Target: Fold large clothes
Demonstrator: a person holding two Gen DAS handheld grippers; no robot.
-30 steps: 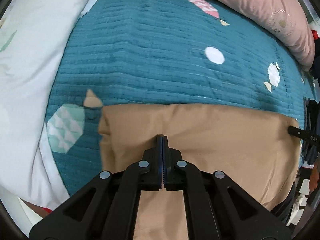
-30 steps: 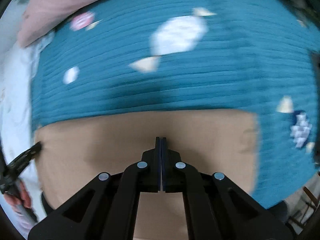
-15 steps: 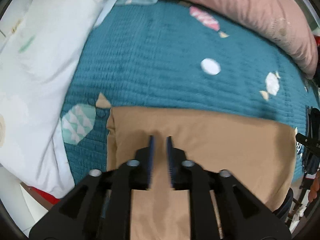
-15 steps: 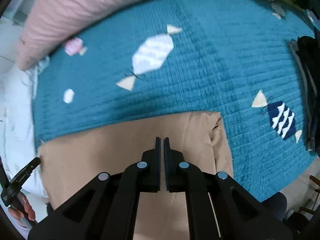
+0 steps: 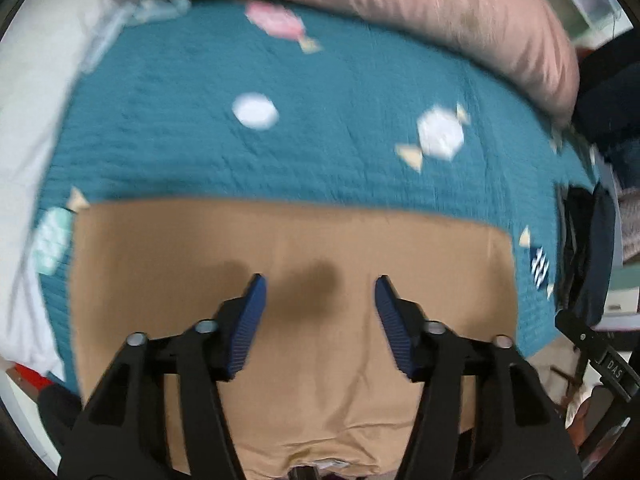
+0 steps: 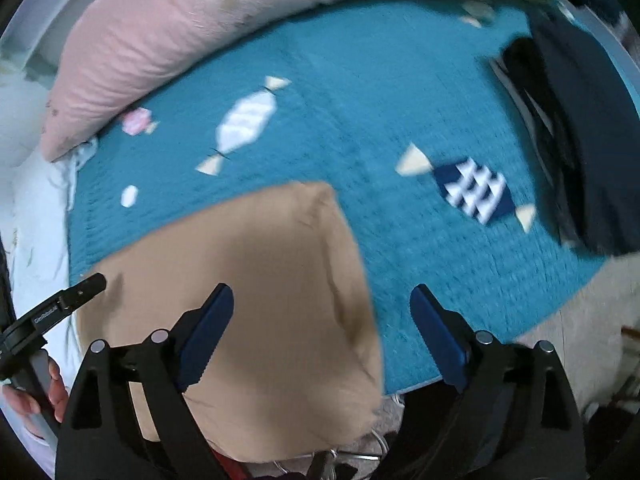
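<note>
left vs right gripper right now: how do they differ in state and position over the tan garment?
The left gripper sits over the middle of the tan garment; the right gripper straddles its right edge, one finger over the teal quilt. The left gripper's gap looks narrower than the right gripper's. Shared: both are open, hold nothing, and have blue finger pads.

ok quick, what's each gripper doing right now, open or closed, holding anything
Left gripper: open, holding nothing, above the tan garment.
Right gripper: open, holding nothing, over the tan garment's right edge.
</note>
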